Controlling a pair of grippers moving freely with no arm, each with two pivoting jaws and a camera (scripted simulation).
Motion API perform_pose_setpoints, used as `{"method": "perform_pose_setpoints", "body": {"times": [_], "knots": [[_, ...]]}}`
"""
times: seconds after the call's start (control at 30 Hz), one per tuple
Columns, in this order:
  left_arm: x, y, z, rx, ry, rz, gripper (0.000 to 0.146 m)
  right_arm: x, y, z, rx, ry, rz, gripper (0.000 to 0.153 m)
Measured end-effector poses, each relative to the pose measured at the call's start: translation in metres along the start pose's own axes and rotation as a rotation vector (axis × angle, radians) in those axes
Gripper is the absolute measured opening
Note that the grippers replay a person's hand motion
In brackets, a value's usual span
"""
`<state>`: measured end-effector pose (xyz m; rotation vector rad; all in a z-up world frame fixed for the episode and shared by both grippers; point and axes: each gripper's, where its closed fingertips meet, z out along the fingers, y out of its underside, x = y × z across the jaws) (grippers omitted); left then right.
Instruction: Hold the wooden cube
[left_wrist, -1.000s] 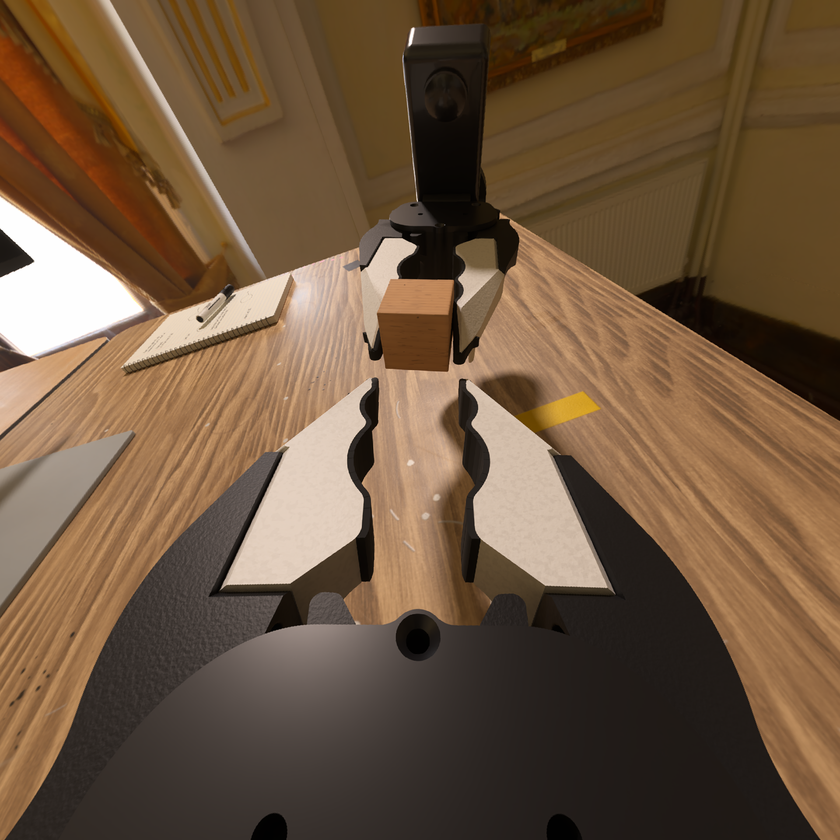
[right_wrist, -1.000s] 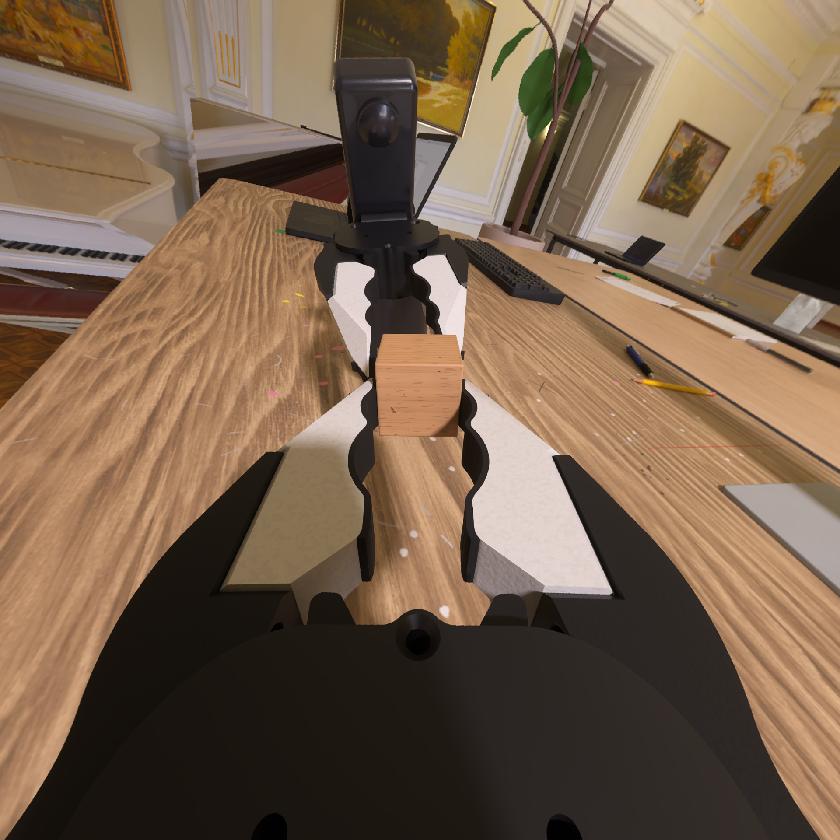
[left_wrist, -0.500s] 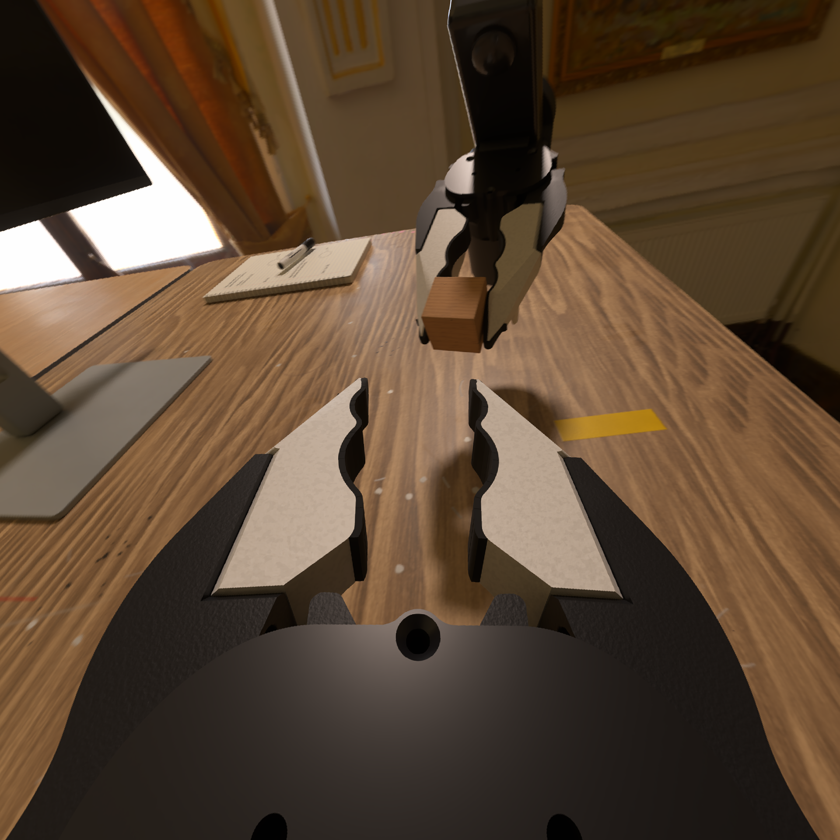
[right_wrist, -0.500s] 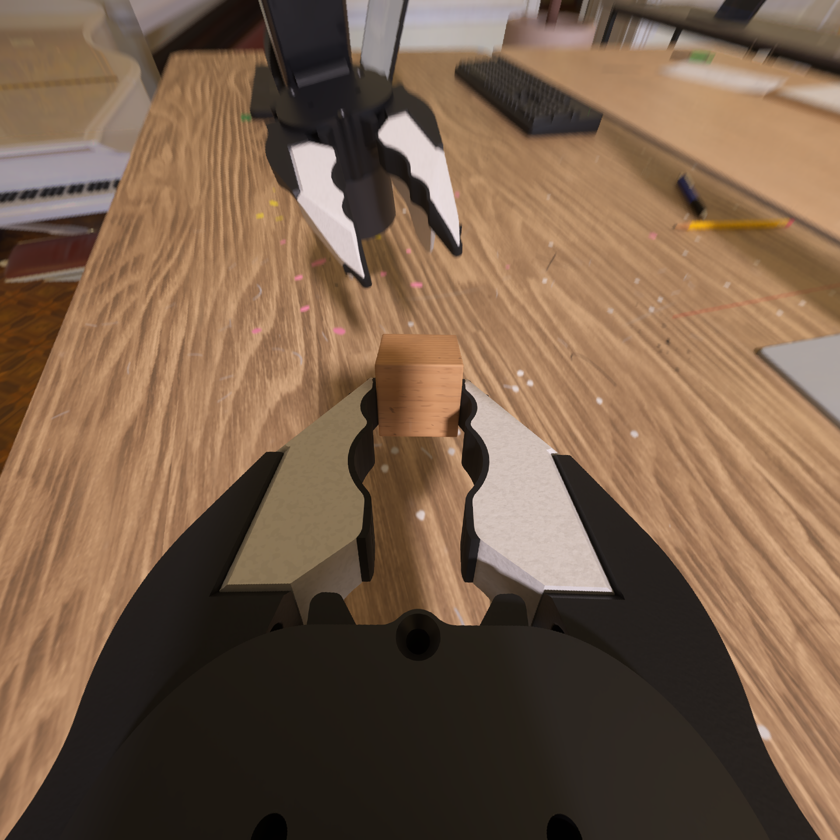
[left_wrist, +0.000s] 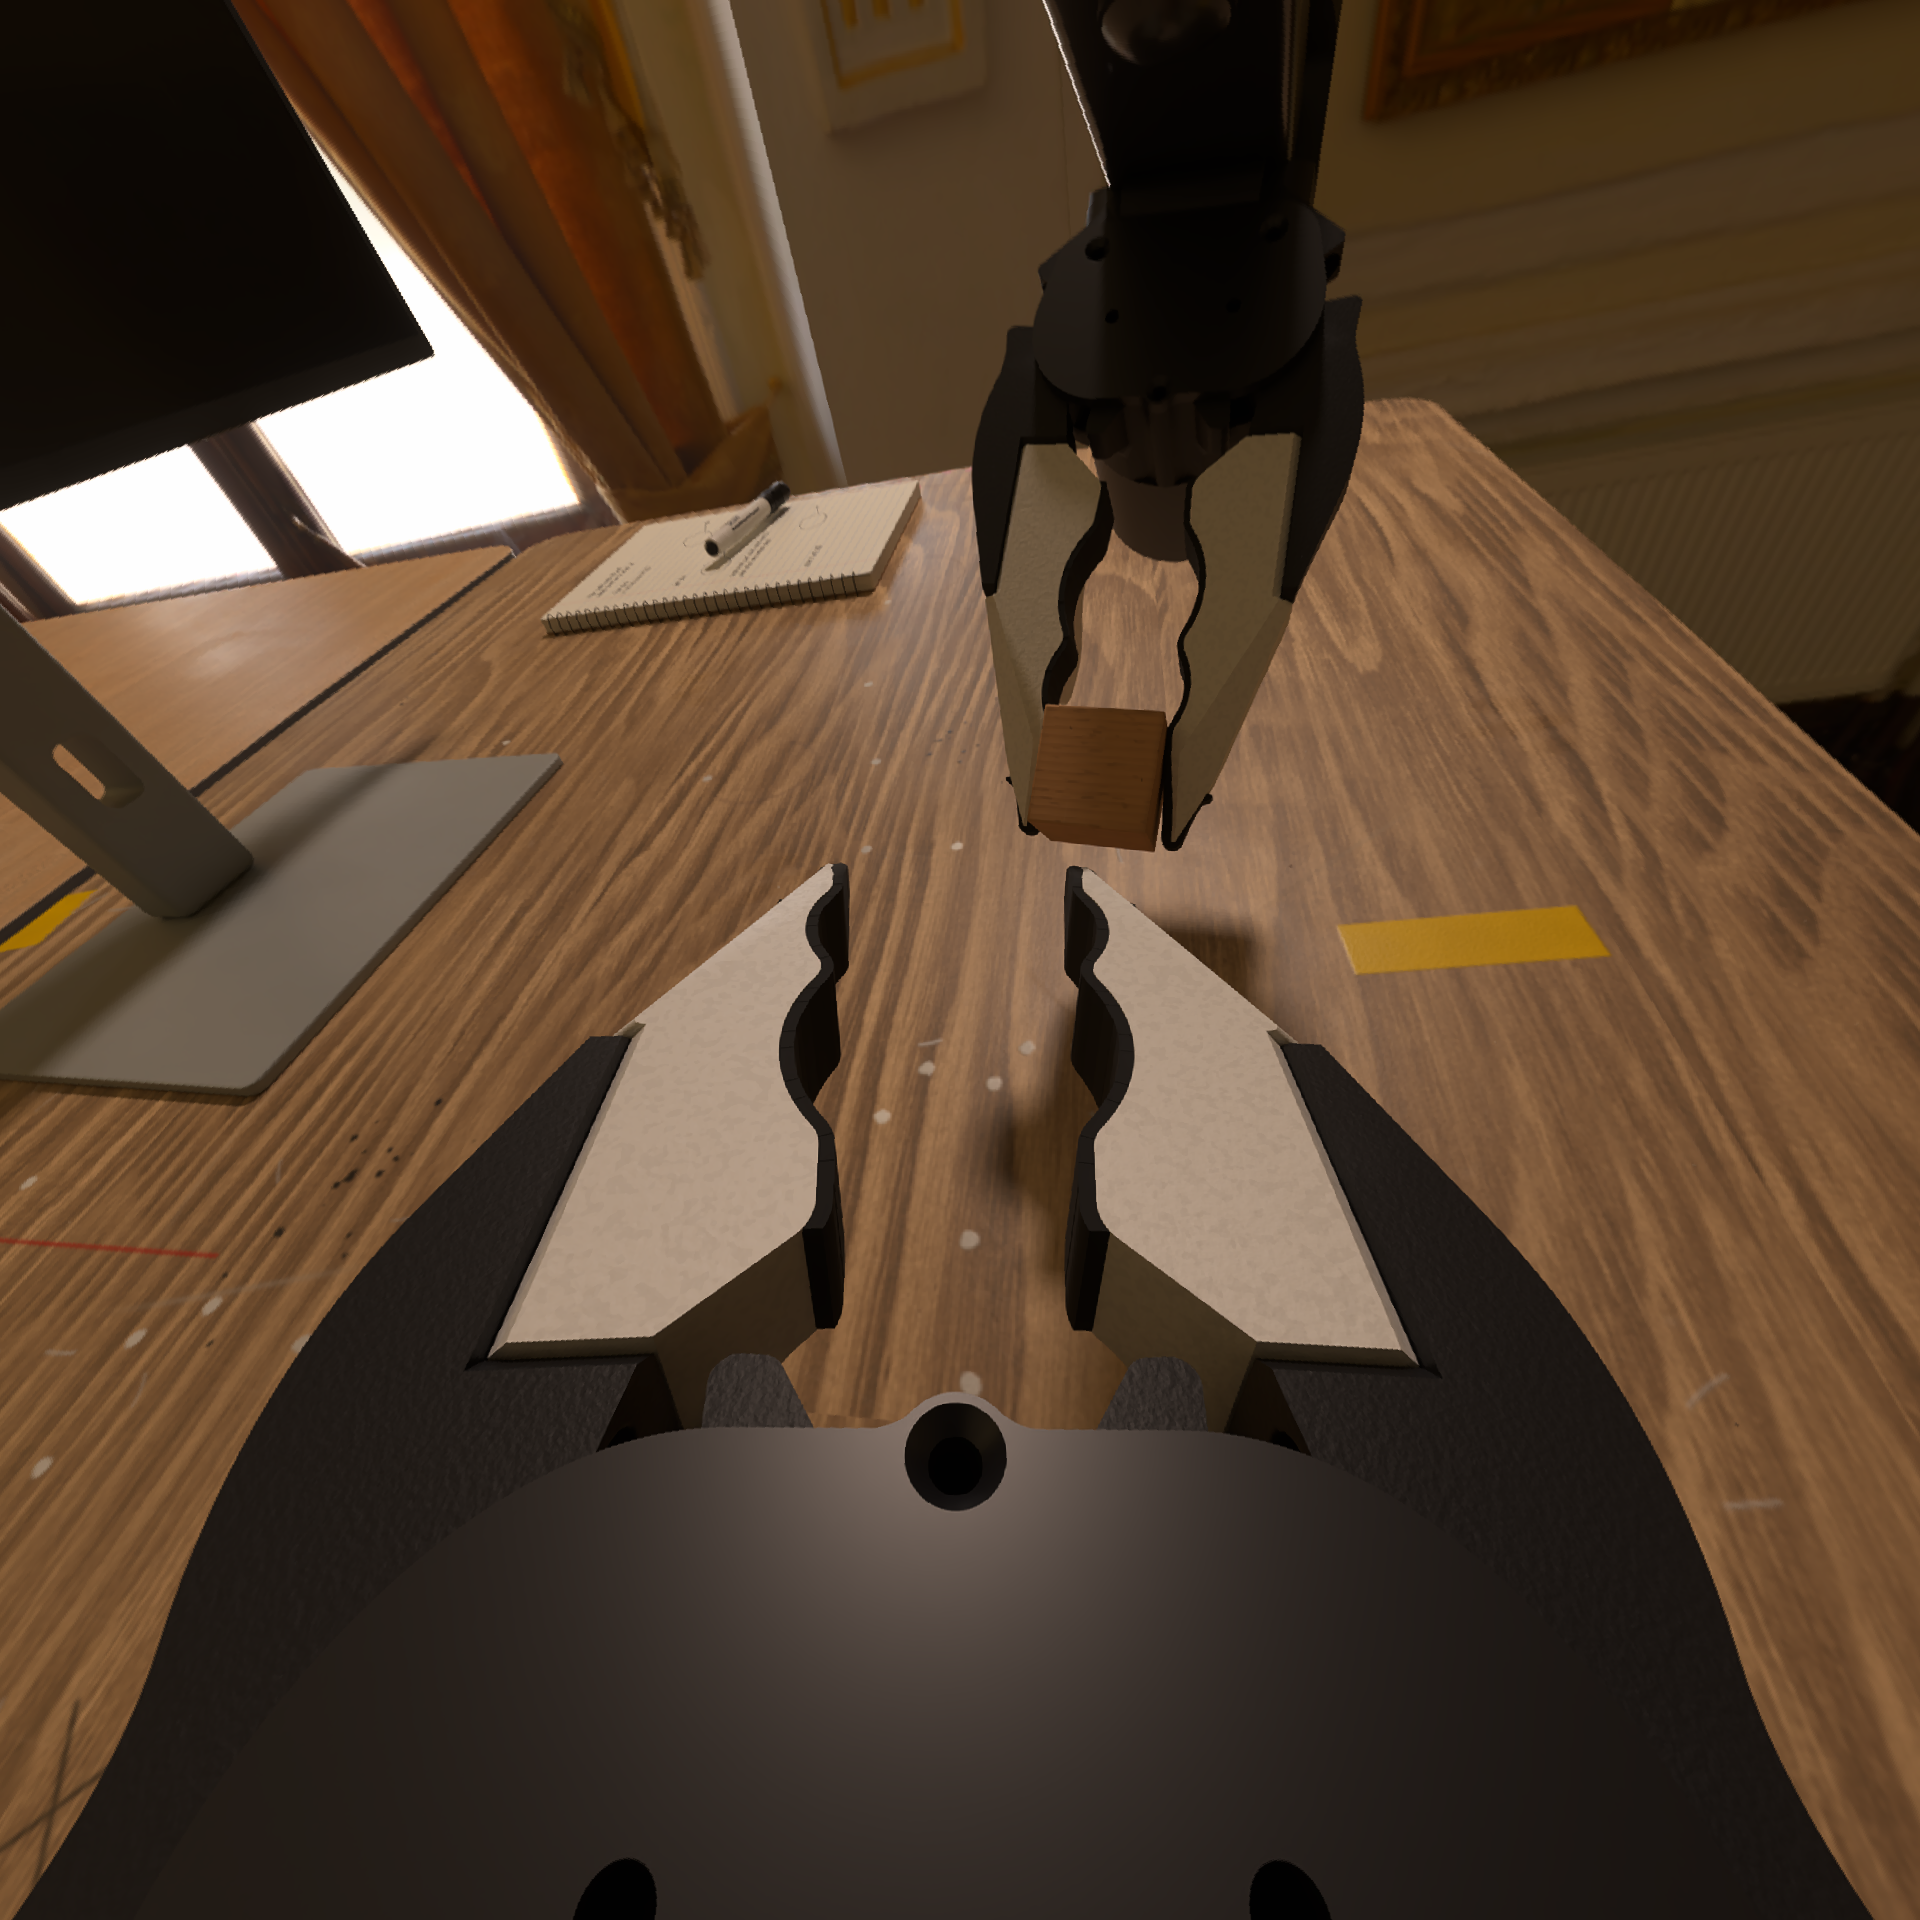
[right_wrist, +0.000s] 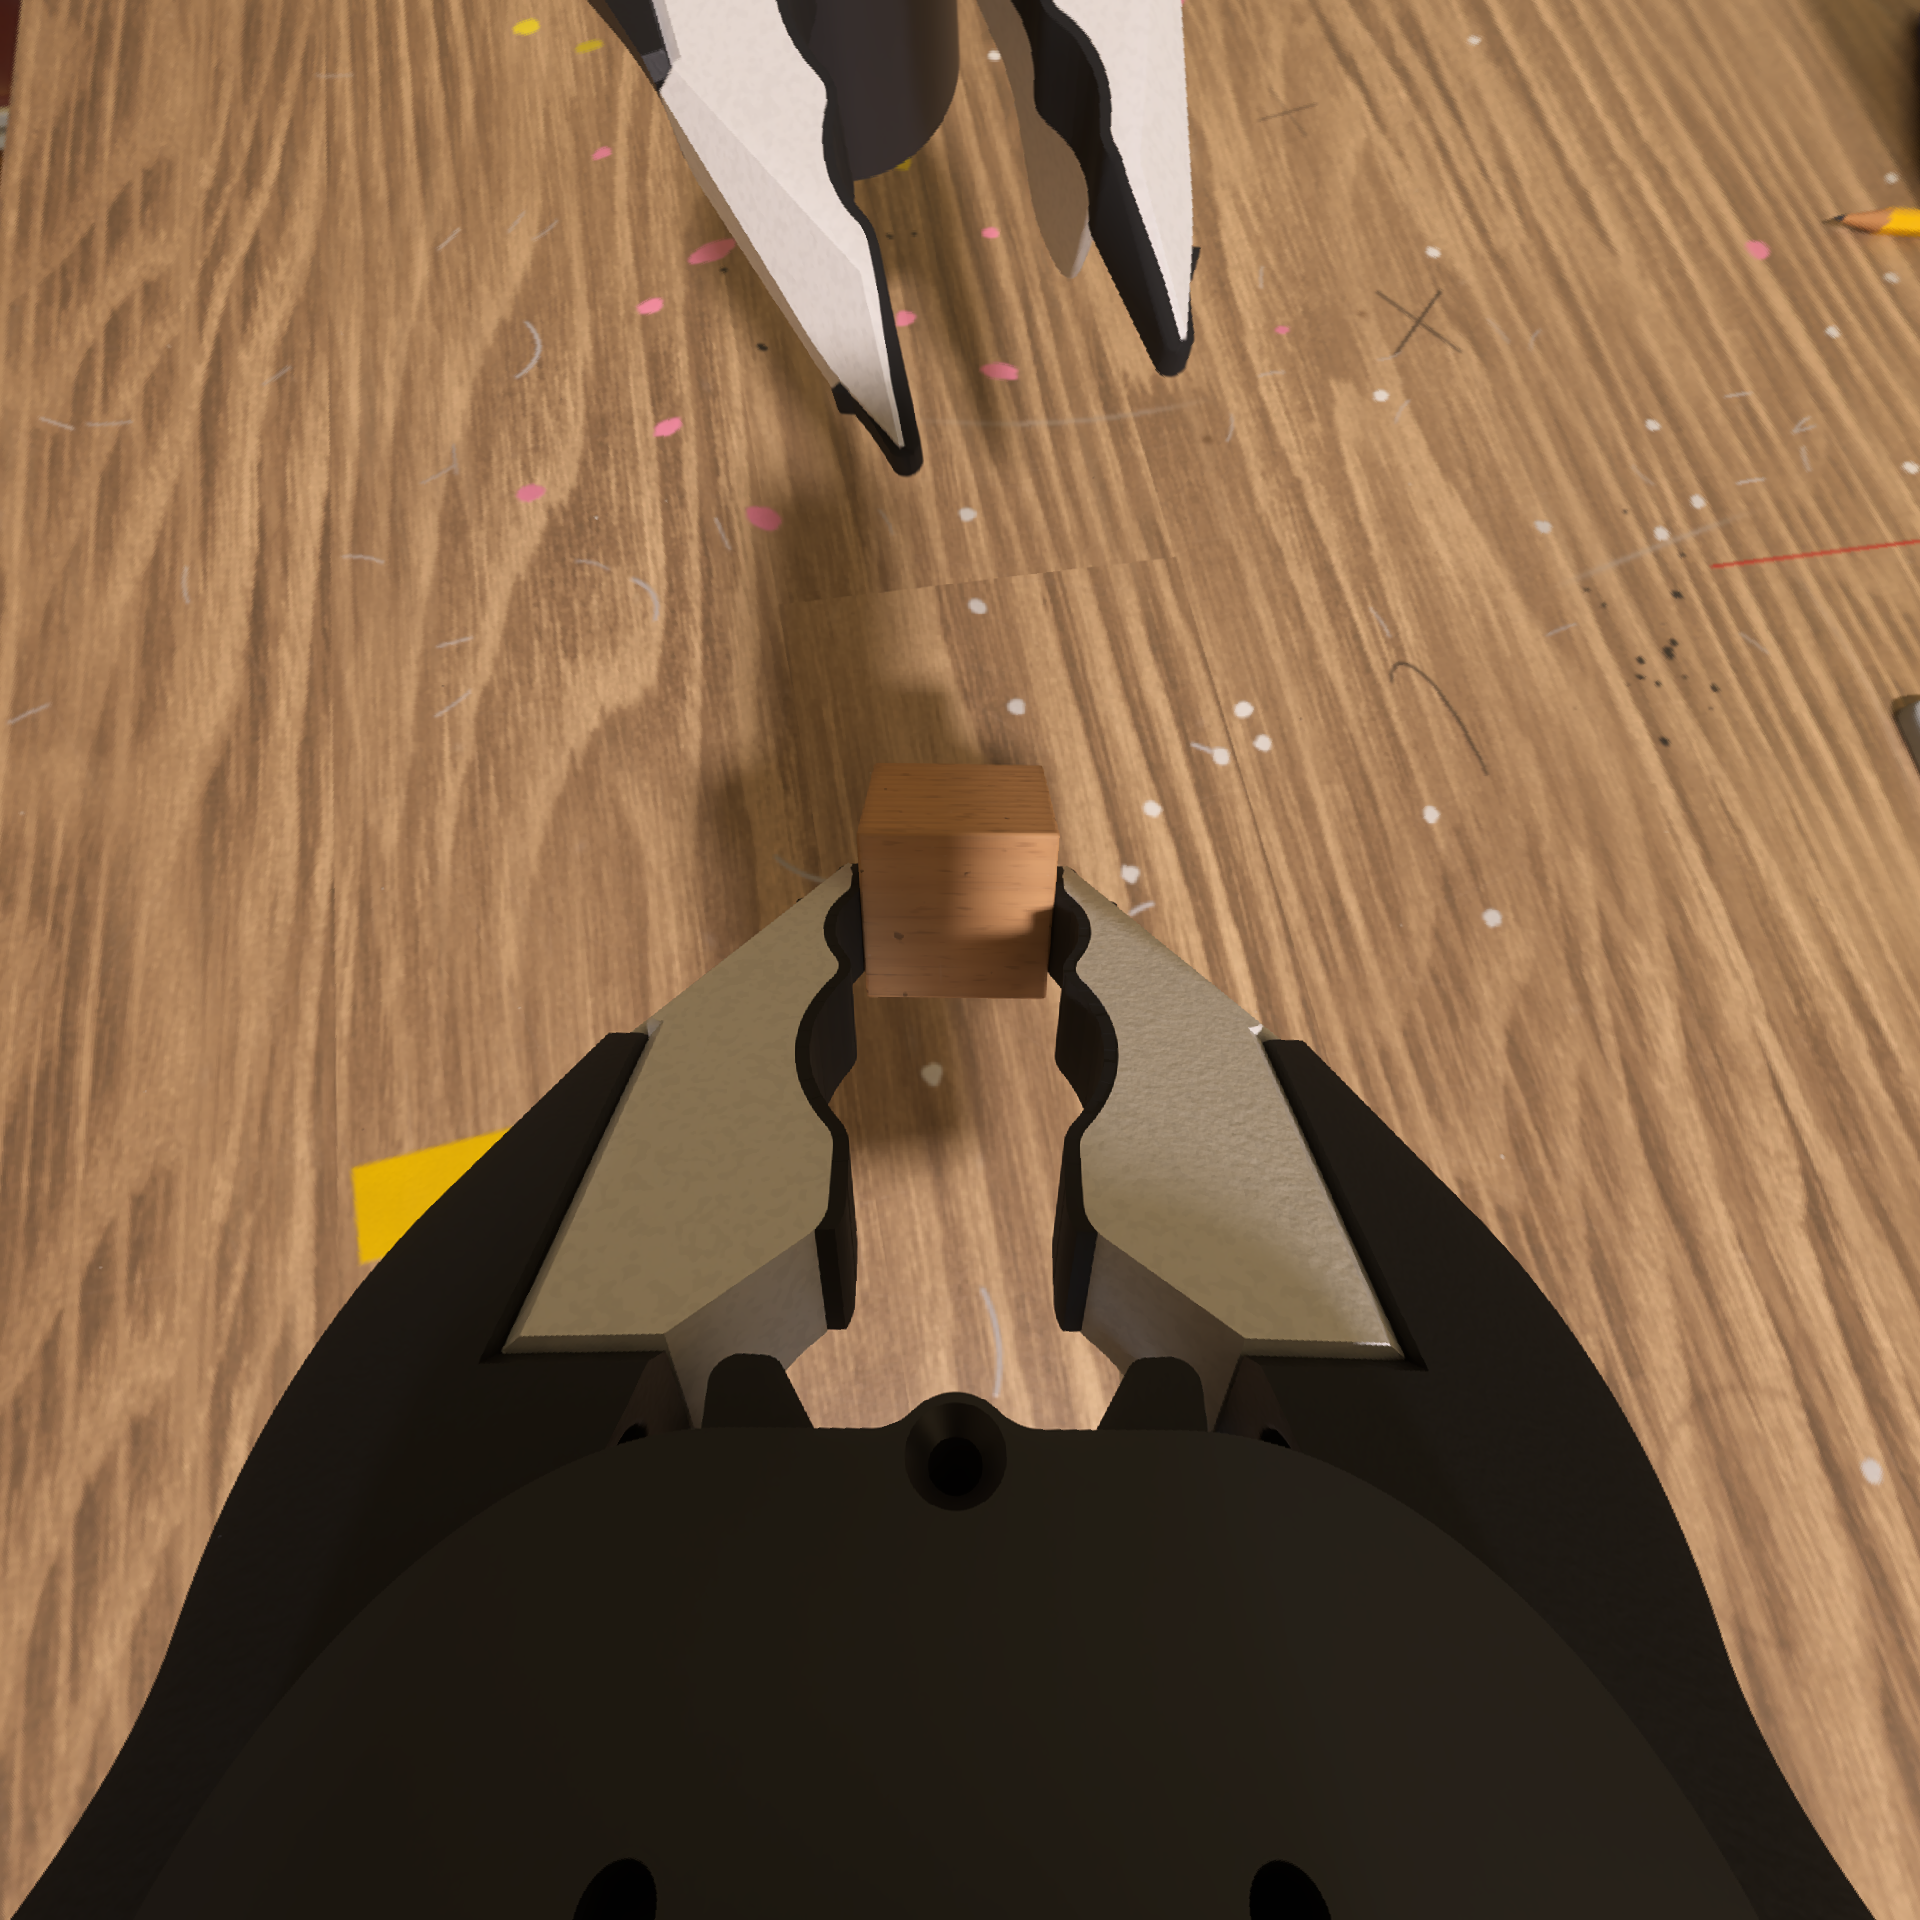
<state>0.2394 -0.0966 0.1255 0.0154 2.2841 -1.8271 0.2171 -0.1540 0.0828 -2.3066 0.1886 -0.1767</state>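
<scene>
Your right gripper is clamped on the cube, pinching it at the very fingertips above the table; the cube's underside and the pad contact faces are hidden from you. In the left wrist view the same cube hangs clear of the tabletop, its shadow below it. Your left gripper is parted with nothing between its fingers, just short of the cube and lower. In the right wrist view its body is cut off by the top edge, so you see only its fingers.

A yellow tape strip lies to the right; in the other view half of it sits behind your right finger. Farther left stands a monitor on its grey base, the screen cropped. Beyond, a marker rests on a spiral notepad; the marks on the page are too small to read. A pencil is cut off at the frame edge.
</scene>
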Motion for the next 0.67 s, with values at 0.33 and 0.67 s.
{"method": "perform_pose_setpoints", "body": {"times": [0.33,0.67], "knots": [[0.007,0.02,0.01,-0.107,0.017,0.044,0.04,-0.002,0.002,0.006,-0.09,-0.022,-0.02,0.034],[0.009,0.03,0.013,-0.155,0.022,0.054,0.039,-0.003,0.004,0.007,-0.226,-0.013,-0.018,0.034]]}}
